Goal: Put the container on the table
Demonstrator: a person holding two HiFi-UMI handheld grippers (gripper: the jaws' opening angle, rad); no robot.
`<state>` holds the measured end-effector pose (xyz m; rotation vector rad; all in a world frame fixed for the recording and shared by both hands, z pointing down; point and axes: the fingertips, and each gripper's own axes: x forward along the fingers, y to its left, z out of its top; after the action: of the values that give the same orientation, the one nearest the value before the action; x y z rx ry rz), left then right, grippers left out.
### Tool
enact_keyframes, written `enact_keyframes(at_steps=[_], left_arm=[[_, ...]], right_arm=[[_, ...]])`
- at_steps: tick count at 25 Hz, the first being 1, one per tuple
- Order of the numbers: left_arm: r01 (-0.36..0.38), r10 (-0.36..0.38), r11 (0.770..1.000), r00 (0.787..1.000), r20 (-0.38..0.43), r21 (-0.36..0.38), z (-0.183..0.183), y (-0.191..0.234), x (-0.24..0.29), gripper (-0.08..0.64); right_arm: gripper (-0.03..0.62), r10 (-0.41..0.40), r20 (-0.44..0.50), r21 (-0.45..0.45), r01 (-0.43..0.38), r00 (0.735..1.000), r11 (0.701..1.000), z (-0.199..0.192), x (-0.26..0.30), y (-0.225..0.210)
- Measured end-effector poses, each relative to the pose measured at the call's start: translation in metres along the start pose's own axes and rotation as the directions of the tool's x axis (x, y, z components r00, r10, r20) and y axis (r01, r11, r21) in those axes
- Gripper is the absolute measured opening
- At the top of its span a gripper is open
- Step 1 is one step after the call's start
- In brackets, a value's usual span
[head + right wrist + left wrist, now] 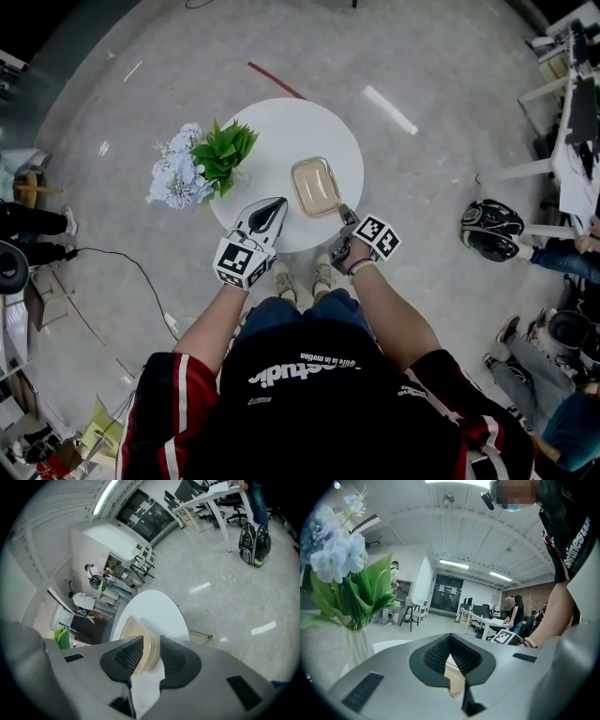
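Closest in, at the bottom of the head view, is the person's black shirt (309,375) with red-striped sleeves. Both forearms reach forward from it toward a small round white table (281,131). The container (316,186), a shallow beige box with rounded corners, sits flat on the table, a little right of the middle and near the front edge. A bunch of pale blue flowers (178,173) with green leaves stands at the table's left edge, well apart from the container. The right gripper (346,216) points down at the container's near right corner. In the right gripper view its jaws stand wide apart with the container's rim between them, and a strip of white table shows in the gap beside the right pad, so the grip looks released rather than clamped. The left gripper (275,206) hovers over the near edge of the table just left of the container, without touching it. Its jaws are clenched together at the tips with nothing between them, and the container shows only beyond them. As I judge it, the placing itself is done, since the table carries the container's weight. What seems to be left is to draw the right gripper back off the rim without nudging the container toward the table's edge.
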<state>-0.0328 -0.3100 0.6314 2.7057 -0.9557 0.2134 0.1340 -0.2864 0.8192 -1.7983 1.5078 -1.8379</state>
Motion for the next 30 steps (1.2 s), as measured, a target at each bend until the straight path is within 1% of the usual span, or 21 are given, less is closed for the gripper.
enact_keyframes(at_steps=[2, 5, 7, 9, 10, 11, 14, 16, 19, 20, 22, 24, 25, 26, 28, 30], left_arm=[[0.005, -0.005, 1.000, 1.000, 0.011, 0.013, 0.011, -0.005, -0.002, 0.021], [-0.002, 0.002, 0.999, 1.000, 0.009, 0.049, 0.024, -0.009, -0.006, 0.021], [-0.011, 0.010, 0.999, 1.000, 0.019, 0.051, 0.035, -0.012, -0.013, 0.021], [-0.015, 0.013, 0.998, 0.999, 0.037, 0.058, 0.048, -0.016, -0.020, 0.021], [-0.015, 0.012, 0.997, 0.999, 0.044, 0.071, 0.056, -0.019, -0.023, 0.021], [-0.013, 0.009, 0.996, 0.999, 0.050, 0.087, 0.063, -0.022, -0.027, 0.021], [-0.003, -0.006, 0.992, 0.997, 0.073, 0.123, 0.084, -0.032, -0.040, 0.021], [-0.002, -0.012, 0.992, 0.994, 0.106, 0.125, 0.102, -0.037, -0.051, 0.021], [-0.009, -0.009, 0.994, 0.987, 0.161, 0.110, 0.129, -0.042, -0.070, 0.021], [-0.011, -0.008, 0.994, 0.985, 0.174, 0.104, 0.136, -0.044, -0.077, 0.021], [-0.010, -0.011, 0.994, 0.981, 0.195, 0.106, 0.149, -0.048, -0.088, 0.021], [-0.014, -0.014, 0.992, 0.975, 0.222, 0.123, 0.163, -0.052, -0.095, 0.021], [-0.019, -0.012, 0.992, 0.971, 0.240, 0.127, 0.170, -0.053, -0.098, 0.021], [-0.023, -0.010, 0.992, 0.967, 0.253, 0.126, 0.176, -0.055, -0.102, 0.021], [-0.027, -0.005, 0.992, 0.968, 0.250, 0.124, 0.179, -0.060, -0.108, 0.021], [-0.028, -0.003, 0.993, 0.968, 0.253, 0.119, 0.183, -0.067, -0.112, 0.021]], right_arm=[[0.124, 0.034, 0.020, -0.070, -0.033, 0.999, 0.997, 0.010, -0.010, 0.013], [0.115, 0.101, 0.041, -0.187, -0.091, 0.994, 0.978, 0.025, -0.028, 0.043], [0.113, 0.149, 0.053, -0.270, -0.129, 0.987, 0.954, 0.033, -0.042, 0.068], [0.111, 0.207, 0.062, -0.371, -0.170, 0.976, 0.913, 0.038, -0.059, 0.096], [0.110, 0.240, 0.063, -0.427, -0.191, 0.969, 0.884, 0.040, -0.068, 0.112], [0.108, 0.275, 0.062, -0.486, -0.211, 0.960, 0.848, 0.040, -0.076, 0.127], [0.105, 0.366, 0.051, -0.645, -0.249, 0.929, 0.722, 0.037, -0.106, 0.170], [0.103, 0.422, 0.042, -0.721, -0.265, 0.906, 0.640, 0.034, -0.129, 0.196], [0.091, 0.507, 0.023, -0.810, -0.281, 0.862, 0.515, 0.025, -0.167, 0.235], [0.089, 0.533, 0.015, -0.831, -0.286, 0.846, 0.477, 0.021, -0.181, 0.245], [0.074, 0.586, -0.001, -0.861, -0.299, 0.811, 0.412, 0.015, -0.207, 0.264], [0.059, 0.635, -0.026, -0.882, -0.316, 0.772, 0.348, 0.010, -0.228, 0.282], [0.050, 0.655, -0.040, -0.888, -0.327, 0.755, 0.322, 0.008, -0.237, 0.290], [0.042, 0.669, -0.053, -0.891, -0.338, 0.741, 0.304, 0.005, -0.246, 0.296], [0.019, 0.688, -0.076, -0.890, -0.361, 0.721, 0.280, -0.002, -0.261, 0.306], [0.015, 0.704, -0.098, -0.888, -0.381, 0.704, 0.257, -0.009, -0.273, 0.314]])
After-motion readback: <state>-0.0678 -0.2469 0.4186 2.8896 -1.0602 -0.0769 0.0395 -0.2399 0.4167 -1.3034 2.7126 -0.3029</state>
